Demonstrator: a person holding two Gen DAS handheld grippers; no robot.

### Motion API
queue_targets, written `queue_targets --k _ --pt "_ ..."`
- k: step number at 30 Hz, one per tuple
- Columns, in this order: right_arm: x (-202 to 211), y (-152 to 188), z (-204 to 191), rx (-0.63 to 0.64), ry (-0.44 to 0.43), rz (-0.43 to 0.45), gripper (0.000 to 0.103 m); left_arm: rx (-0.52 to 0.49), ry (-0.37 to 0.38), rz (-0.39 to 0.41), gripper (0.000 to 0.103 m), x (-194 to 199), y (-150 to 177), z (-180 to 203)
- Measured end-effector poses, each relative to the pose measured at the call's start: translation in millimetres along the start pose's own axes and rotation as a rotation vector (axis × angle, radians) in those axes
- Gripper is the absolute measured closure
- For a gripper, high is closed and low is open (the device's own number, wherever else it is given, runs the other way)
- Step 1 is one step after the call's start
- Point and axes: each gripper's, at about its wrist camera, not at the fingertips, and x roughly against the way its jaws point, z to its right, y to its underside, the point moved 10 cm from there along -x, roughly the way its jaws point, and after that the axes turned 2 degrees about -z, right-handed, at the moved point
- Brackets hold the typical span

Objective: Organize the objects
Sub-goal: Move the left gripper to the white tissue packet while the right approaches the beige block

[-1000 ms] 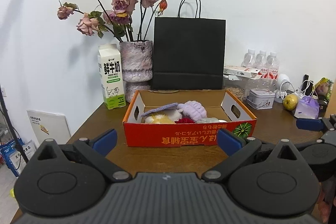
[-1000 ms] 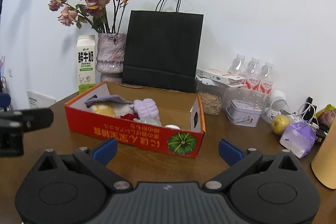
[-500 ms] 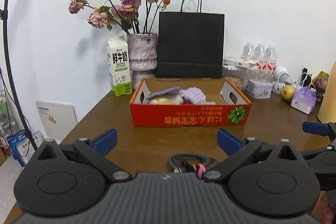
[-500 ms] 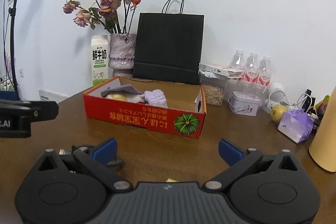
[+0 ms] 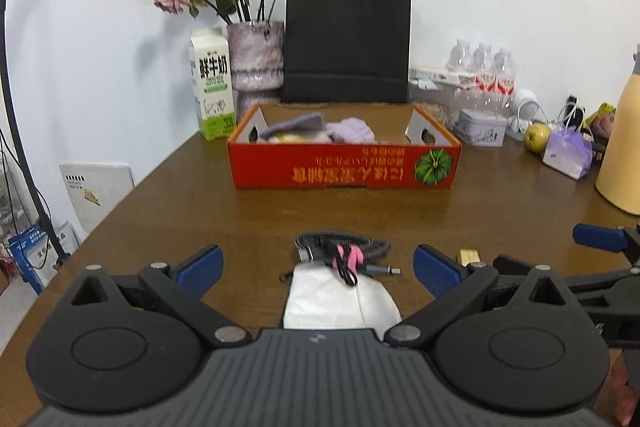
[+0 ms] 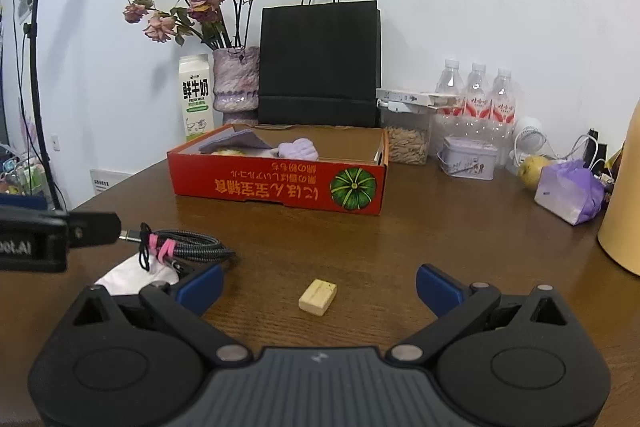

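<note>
Both claws gape wide and empty — the left gripper [image 5: 316, 265] risks snagging the coiled cable [image 5: 343, 251] at its twelve o'clock and dragging the white pouch [image 5: 340, 301], while the right gripper [image 6: 318, 285] could nudge the wooden block [image 6: 317, 297] away.

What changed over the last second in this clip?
Both grippers, left gripper and right gripper, pulled back from the red box, bringing the bundled cable, white pouch and wooden block into view. Both stayed open and empty; the box contents look unchanged.
</note>
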Motion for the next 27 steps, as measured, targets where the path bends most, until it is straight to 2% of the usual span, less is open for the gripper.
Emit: queue_targets --k 12,27 --pt "-3.7 17.5 22.9 -0.043 -0.018 -0.021 0.000 -0.020 -0.010 -0.090 0.000 -19.5 29.1 1.8" --pt "-7.7 29.1 27.3 -0.065 -0.008 -0.040 0.000 -0.017 0.001 -0.125 0.000 -41.1 35.3 7.7"
